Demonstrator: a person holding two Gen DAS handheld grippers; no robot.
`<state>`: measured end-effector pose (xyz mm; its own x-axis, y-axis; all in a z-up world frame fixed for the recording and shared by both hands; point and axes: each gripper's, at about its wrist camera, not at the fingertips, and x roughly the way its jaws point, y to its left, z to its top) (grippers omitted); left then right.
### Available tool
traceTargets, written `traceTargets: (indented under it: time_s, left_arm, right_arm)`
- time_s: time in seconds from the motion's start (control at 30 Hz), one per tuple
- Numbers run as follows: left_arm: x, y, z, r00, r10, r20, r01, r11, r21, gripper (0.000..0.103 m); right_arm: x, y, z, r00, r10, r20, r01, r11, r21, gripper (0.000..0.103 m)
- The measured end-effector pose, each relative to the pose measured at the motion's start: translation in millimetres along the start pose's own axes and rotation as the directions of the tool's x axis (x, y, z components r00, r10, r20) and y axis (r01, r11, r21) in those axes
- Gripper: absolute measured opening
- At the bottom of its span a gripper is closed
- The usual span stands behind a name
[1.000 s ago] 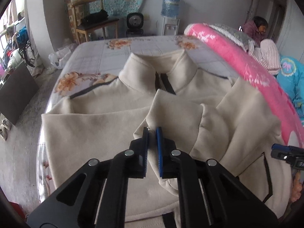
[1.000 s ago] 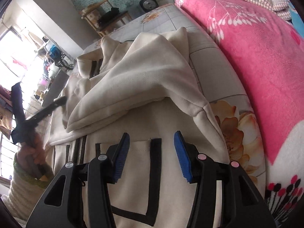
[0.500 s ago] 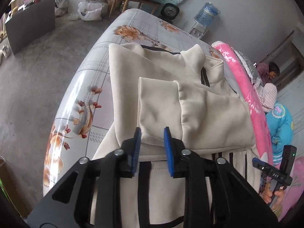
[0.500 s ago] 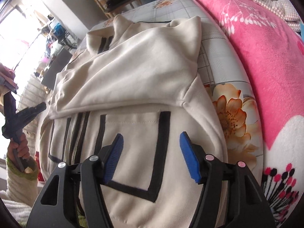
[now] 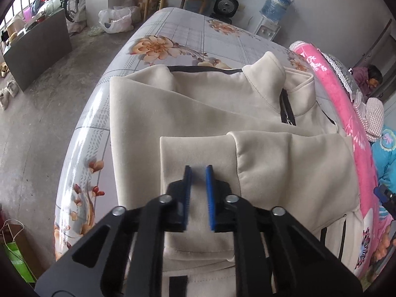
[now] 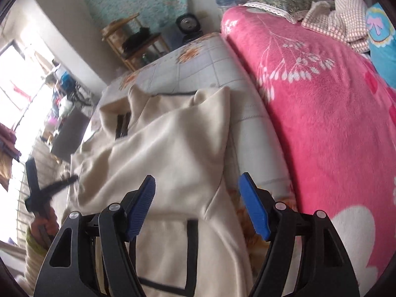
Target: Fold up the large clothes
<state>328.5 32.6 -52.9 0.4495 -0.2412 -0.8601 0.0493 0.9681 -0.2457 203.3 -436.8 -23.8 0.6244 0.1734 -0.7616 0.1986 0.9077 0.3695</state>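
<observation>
Left wrist view
- Jacket (image 5: 198, 113): cream, spread on the floral sheet (image 5: 173, 32) beside the pink blanket (image 5: 346, 113).
- Sleeve (image 5: 284, 158): folded across the body, with the cuff edge on the side away from the pink blanket.
- Left gripper (image 5: 197, 170): pads brought almost together, just closed, over the cuff. Whether cloth is pinched cannot be told.
- Open room: bare sheet is seen beyond the collar. A narrow strip is left before the bed's edge, far from the pink blanket.

Right wrist view
- Right gripper (image 6: 196, 183): jaws spread wide, just opened, nothing clamped. It is held above the jacket (image 6: 173, 153).
- Gap: a strip of sheet (image 6: 255, 148) is left between the jacket's edge and the pink blanket (image 6: 321, 123).
- Left gripper (image 6: 71, 179): its tip is seen at the sleeve's end, away from the pink blanket.
</observation>
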Motion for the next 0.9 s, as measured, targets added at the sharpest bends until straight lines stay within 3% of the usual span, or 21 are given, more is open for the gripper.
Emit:
traceTargets:
  time_s: [0.17,0.37,0.43,0.5,0.57,0.63,0.67,0.7,0.73,0.83,0.9]
  left_arm:
    - [-10.9,-4.7,-1.2,0.997,0.036,0.068,-0.04,0.998,0.046,0.0]
    - [-56.5,15.3,2.5,0.976,0.055,0.21,-0.055,0.998,-0.007,0.0]
    - [-57.5,28.1,4.1,0.98,0.036,0.195,-0.03,0.999,-0.033,0.0]
    - [-53.8,39.2,3.3,0.986,-0.048,0.157,0.058,0.996,-0.062,0.0]
    - [-52.3,46.9,-1.9,0.981,-0.137,0.134,0.15,0.985,-0.088,0.0]
    - [-49.3,49.1,-7.2,0.974,-0.197,0.111,0.208,0.973,-0.103,0.006]
    - [-46.6,48.0,-9.5,0.974,-0.206,0.096,0.216,0.971,-0.101,0.011]
    - [-43.5,45.8,-11.9,0.975,-0.203,0.084,0.211,0.972,-0.098,0.025]
    - [-39.8,43.3,-13.4,0.979,-0.192,0.073,0.198,0.976,-0.093,0.032]
    - [-26.4,34.2,-13.9,0.986,-0.162,0.041,0.164,0.984,-0.069,0.033]
    - [-15.9,30.3,-11.5,0.995,-0.096,0.028,0.097,0.994,-0.057,0.034]
  right_arm:
    - [37.3,-4.2,42.5,0.997,-0.073,-0.016,0.073,0.997,-0.015,0.069]
    - [86.4,-0.2,76.8,0.984,-0.169,-0.058,0.165,0.984,-0.068,0.059]
    - [98.9,-1.0,80.2,0.975,-0.211,-0.071,0.205,0.975,-0.081,0.053]
    - [107.9,-3.6,81.1,0.973,-0.216,-0.086,0.21,0.975,-0.076,0.046]
    - [108.0,-2.9,82.3,0.973,-0.216,-0.078,0.209,0.974,-0.082,0.043]
    - [109.2,-2.5,83.5,0.977,-0.198,-0.082,0.191,0.978,-0.086,0.031]
    - [109.8,-1.7,84.4,0.978,-0.188,-0.087,0.18,0.98,-0.09,0.016]
    - [109.5,-0.7,85.5,0.98,-0.182,-0.083,0.174,0.98,-0.093,0.009]
    - [107.7,1.4,86.6,0.98,-0.184,-0.069,0.177,0.979,-0.101,0.009]
    - [106.6,7.2,87.1,0.979,-0.198,-0.044,0.191,0.974,-0.123,0.007]
    - [108.8,8.8,86.4,0.976,-0.212,-0.042,0.205,0.97,-0.134,0.007]
